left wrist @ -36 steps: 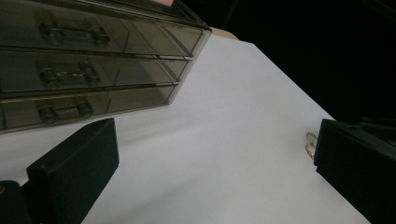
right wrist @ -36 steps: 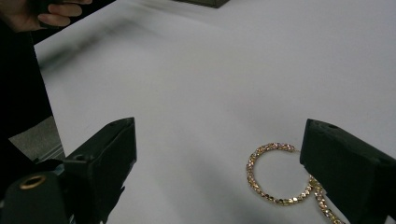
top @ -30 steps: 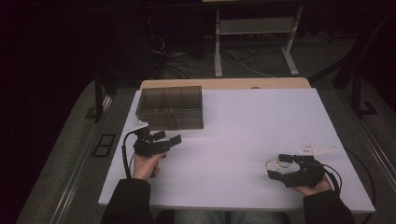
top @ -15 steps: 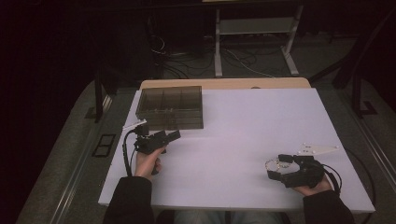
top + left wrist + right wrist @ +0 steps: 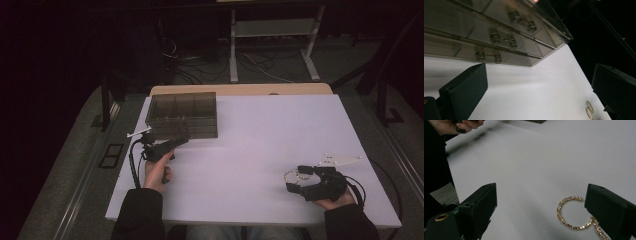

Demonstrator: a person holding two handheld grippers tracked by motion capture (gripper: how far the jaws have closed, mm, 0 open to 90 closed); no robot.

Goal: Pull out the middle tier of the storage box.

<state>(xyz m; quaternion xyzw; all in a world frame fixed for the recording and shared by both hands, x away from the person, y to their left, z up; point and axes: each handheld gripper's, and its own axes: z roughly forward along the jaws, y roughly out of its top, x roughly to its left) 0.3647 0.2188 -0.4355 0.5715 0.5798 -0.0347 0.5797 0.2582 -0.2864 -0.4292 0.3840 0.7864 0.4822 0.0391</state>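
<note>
Right gripper [image 5: 296, 181], lower right: jaws wide, empty, gold bracelet [image 5: 571, 213] between. Left gripper [image 5: 175, 143] near compartment box [image 5: 182, 115]: jaws wide, empty.

Left tool [image 5: 181, 141] held level, jaws wide apart, right tool [image 5: 296, 179] resting low, jaws spread

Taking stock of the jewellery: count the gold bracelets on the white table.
1: a gold beaded chain bracelet lies on the white table, between the right gripper's open jaws. The smoky clear plastic compartment box may hide more.
</note>
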